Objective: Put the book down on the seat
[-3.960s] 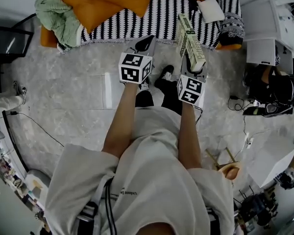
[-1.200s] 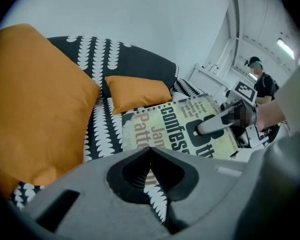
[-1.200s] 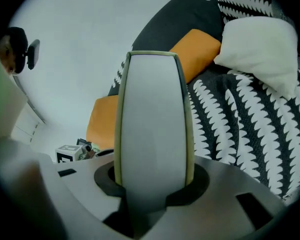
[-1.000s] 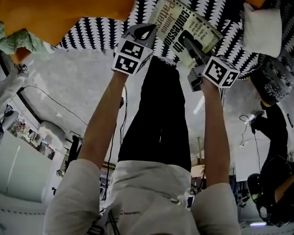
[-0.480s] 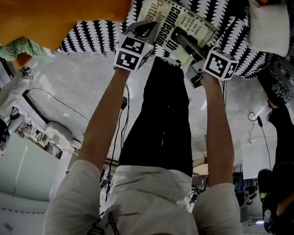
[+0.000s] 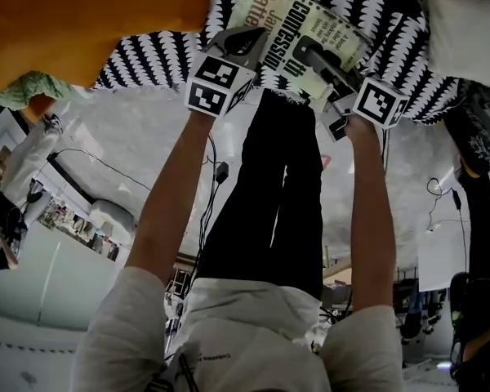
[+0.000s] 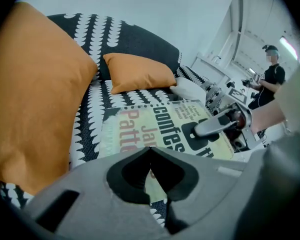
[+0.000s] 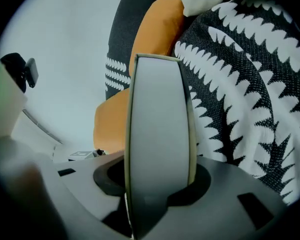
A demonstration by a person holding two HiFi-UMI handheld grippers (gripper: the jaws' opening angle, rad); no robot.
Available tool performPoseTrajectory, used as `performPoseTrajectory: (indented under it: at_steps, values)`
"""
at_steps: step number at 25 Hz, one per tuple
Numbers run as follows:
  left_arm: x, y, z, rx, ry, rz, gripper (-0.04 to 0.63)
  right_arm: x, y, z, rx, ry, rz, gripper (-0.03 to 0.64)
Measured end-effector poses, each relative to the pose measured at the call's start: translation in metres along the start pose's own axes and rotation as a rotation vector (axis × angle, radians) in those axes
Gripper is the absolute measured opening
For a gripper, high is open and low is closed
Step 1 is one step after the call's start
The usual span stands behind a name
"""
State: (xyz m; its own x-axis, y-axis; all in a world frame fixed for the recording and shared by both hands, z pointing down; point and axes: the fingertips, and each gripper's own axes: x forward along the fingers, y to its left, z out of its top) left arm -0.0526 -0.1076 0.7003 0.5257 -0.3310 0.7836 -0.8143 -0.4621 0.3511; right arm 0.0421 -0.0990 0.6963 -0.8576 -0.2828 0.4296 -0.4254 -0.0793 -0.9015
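Nearest, the person's forearms (image 6: pixel 175 186) are reaching fwd w/ a gripper in each hand. L gripper (image 6: pixel 253 35) is hovering over the front edge of the seat (image 6: pixel 159 60), just beside the book (image 6: pixel 298 19) at its near-left edge; can't tell if it's touching. Its jaws are sitting together, tips meeting, nothing btwn them. R gripper (image 6: pixel 306 51) is coming in from the near right, one jaw lying across the cover. In the right gripper view the book is filling the gap edge-on w/ the pads against both faces, so the R gripper is clamping it, though its jaws have just been opening a little. The book is lying cover-up on the black-and-white patterned seat, close to the front edge and angled so its far end is pointing left. To the left, a big orange cushion (image 6: pixel 90 15) is resting on the seat, w/ a green blanket (image 6: pixel 28 88) showing at its near-left. Farther back a smaller orange cushion (image 7: pixel 140 71) is leaning against the backrest. At the far right a white pillow (image 6: pixel 465 31) is sitting on the seat. Beyond the sofa's right end, a bystander (image 7: pixel 271 76) is standing well apart from it.
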Motion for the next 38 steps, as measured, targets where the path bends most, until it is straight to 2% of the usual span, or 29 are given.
performPoseTrajectory:
  at_steps: [4,13,21,25,29,32,35,38]
  values:
    - [0.008,-0.004,0.001,0.040,0.007,-0.009,0.008,-0.007,-0.012,0.008,-0.006,-0.008,-0.040,0.181]
    - [0.014,-0.016,0.014,0.014,-0.020,-0.048,0.008,-0.024,-0.017,0.021,-0.018,-0.017,-0.056,0.192]
    - [0.026,-0.027,0.017,0.004,-0.023,-0.063,0.008,-0.045,-0.035,0.029,0.013,-0.074,-0.059,0.196]
    - [0.030,-0.030,0.014,0.001,-0.023,-0.069,0.008,-0.054,-0.041,0.032,-0.006,-0.101,-0.083,0.201]
    - [0.031,-0.030,0.013,-0.014,-0.010,-0.073,0.008,-0.061,-0.046,0.030,-0.048,-0.071,-0.146,0.206]
    - [0.031,-0.030,0.013,-0.019,0.013,-0.078,0.008,-0.073,-0.055,0.023,-0.071,-0.048,-0.251,0.215]
    - [0.032,-0.029,0.010,-0.046,0.020,-0.072,0.006,-0.091,-0.062,0.013,-0.175,-0.027,-0.377,0.214]
    - [0.032,-0.026,0.008,-0.077,0.014,-0.058,0.007,-0.103,-0.060,0.005,-0.252,-0.019,-0.396,0.214]
